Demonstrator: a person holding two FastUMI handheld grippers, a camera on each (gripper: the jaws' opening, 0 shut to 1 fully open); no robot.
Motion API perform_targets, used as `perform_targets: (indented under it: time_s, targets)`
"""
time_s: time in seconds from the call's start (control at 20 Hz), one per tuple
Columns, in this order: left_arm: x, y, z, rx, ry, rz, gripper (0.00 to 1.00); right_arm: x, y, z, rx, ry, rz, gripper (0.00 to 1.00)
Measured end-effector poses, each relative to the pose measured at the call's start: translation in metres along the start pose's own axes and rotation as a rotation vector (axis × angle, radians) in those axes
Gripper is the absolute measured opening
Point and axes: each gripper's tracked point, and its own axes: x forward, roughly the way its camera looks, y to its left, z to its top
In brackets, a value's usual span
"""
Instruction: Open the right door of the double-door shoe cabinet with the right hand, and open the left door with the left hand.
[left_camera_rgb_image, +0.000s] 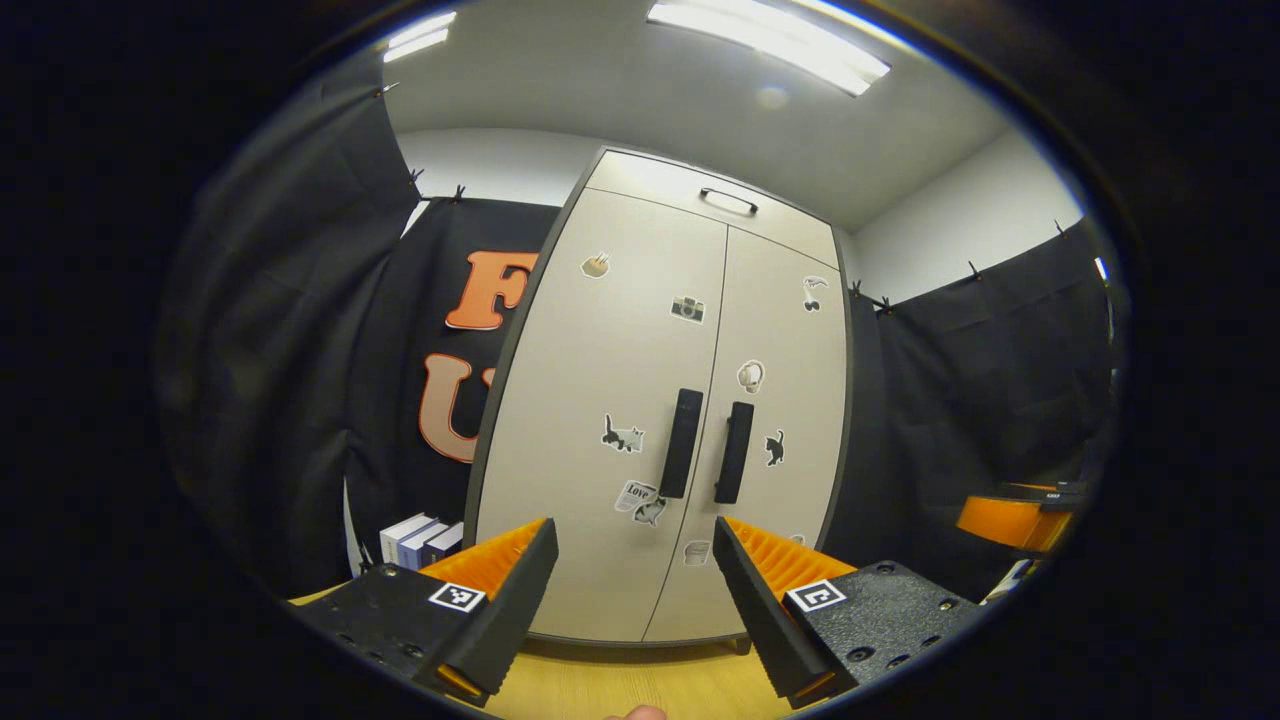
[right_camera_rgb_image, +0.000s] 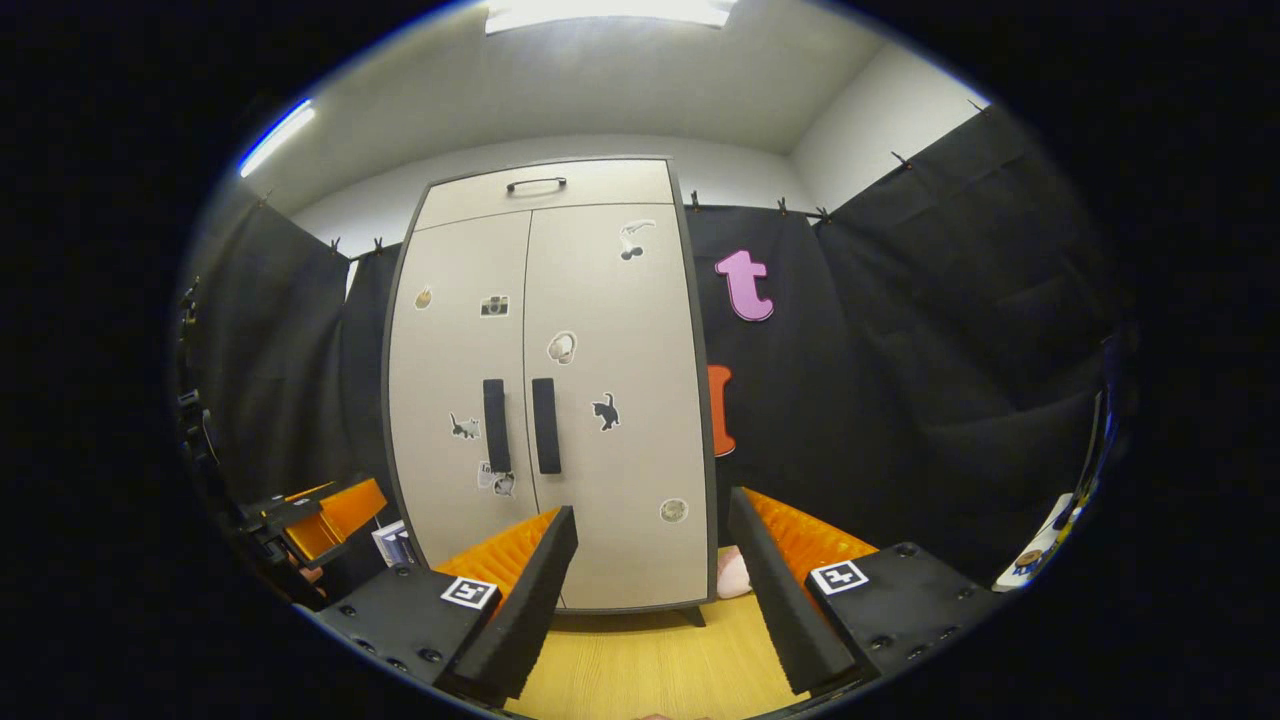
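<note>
While both doors (left_camera_rgb_image: 600, 420) sit closed, grippers (left_camera_rgb_image: 635, 600) gape, facing them.

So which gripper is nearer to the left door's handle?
Left. The left gripper points almost straight at the left door handle; the right gripper sits off to its right. Neither touches it.

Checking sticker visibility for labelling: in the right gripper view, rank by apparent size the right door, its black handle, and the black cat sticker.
1. right door
2. black handle
3. black cat sticker
</note>
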Motion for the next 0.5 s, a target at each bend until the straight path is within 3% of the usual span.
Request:
perform_targets:
  time_s: [0.15,0.5]
  targets:
    - [0.006,0.004,-0.012,0.019,0.028,0.043,0.94,0.035,0.005,0.004,-0.037,0.003,0.037,0.98]
    - [0.009,0.011,-0.005,0.080,-0.018,0.206,0.94,0.137,0.051,0.034,-0.035,-0.049,0.258,0.98]
